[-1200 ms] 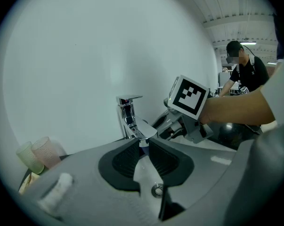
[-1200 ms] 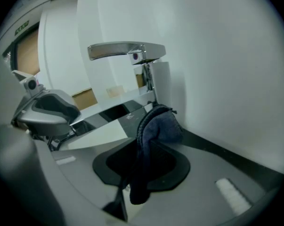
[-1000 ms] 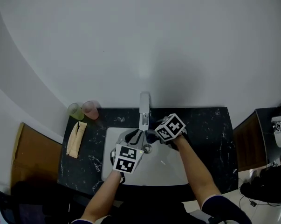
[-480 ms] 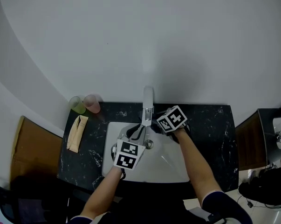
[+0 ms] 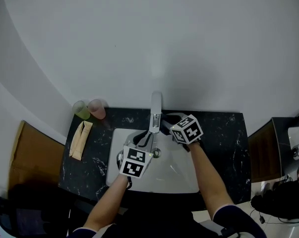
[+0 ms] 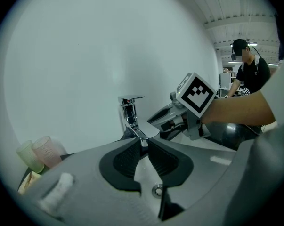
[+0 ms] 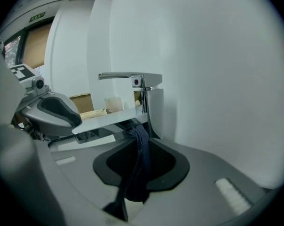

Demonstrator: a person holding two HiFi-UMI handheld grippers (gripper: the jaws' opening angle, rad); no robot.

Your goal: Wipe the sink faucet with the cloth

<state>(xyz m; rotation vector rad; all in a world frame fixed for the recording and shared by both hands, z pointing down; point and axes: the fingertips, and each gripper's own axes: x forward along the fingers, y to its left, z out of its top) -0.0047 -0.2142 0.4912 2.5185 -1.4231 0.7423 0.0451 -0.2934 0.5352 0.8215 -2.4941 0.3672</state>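
Note:
The chrome faucet (image 5: 155, 110) stands at the back of the white basin (image 5: 181, 180). A dark blue cloth (image 7: 137, 166) loops round the faucet's base under the spout. My right gripper (image 7: 140, 147) sits to the right of the faucet (image 7: 149, 86); its jaws are closing with the cloth pinched between the pads. My left gripper (image 6: 144, 142) is in front of the spout (image 6: 141, 128), nearly closed, with a dark fold of the cloth (image 6: 128, 133) at its tips. In the head view the left gripper (image 5: 142, 143) is over the basin and the right gripper (image 5: 169, 123) by the faucet.
A green cup (image 5: 81, 109) and a pink cup (image 5: 96, 108) stand at the back left of the black stone counter (image 5: 223, 133). A folded beige towel (image 5: 81, 140) lies below them. The drain (image 5: 156, 153) sits mid-basin. A person (image 6: 250, 69) stands far off.
My right gripper has moved a little right and back from the spout, drawing the cloth with it. The left gripper has stayed in place.

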